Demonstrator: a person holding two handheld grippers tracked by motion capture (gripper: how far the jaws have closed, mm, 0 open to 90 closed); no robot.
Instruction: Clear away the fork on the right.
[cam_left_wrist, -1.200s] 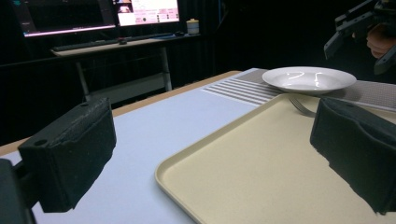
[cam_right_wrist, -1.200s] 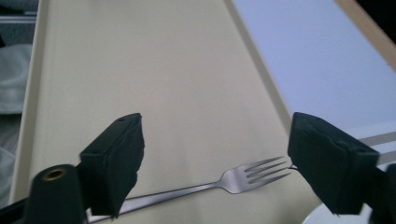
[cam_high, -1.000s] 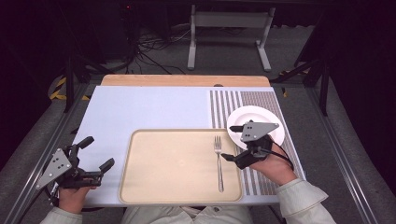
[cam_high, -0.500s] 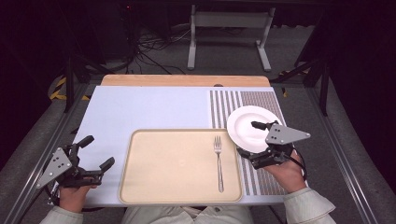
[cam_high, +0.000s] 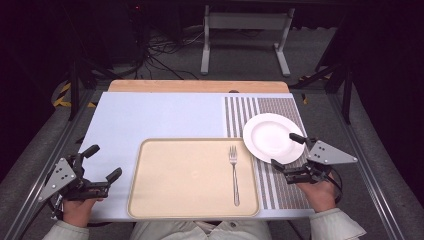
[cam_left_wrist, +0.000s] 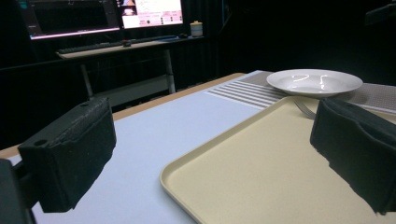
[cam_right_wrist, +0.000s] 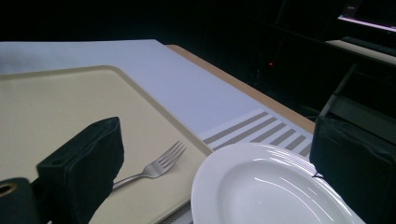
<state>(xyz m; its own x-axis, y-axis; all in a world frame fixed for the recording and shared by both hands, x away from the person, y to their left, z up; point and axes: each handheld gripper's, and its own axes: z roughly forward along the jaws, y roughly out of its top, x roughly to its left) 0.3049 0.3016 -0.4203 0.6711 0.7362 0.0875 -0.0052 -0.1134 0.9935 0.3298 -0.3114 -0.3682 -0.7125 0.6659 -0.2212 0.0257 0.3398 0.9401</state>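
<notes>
Both tongs are released: left tongs (cam_high: 100, 162) wait beside the tray (cam_high: 150, 200); right tongs (cam_high: 285, 150) should straddle the plate (cam_high: 267, 135) rim squarely, clear of the fork (cam_high: 234, 172).

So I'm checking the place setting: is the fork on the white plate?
No, the fork lies on the beige tray, left of the plate.

Left tool (cam_high: 102, 161) sits at the near-left corner, held low in the left hand (cam_high: 79, 210), jaws spread wide, nothing between them. Right tool (cam_high: 286, 150) sits near-right in the right hand (cam_high: 320, 192), jaws also wide apart and empty, pointing forward-left. Both forearms enter from the bottom edge, sleeves light-coloured.
</notes>
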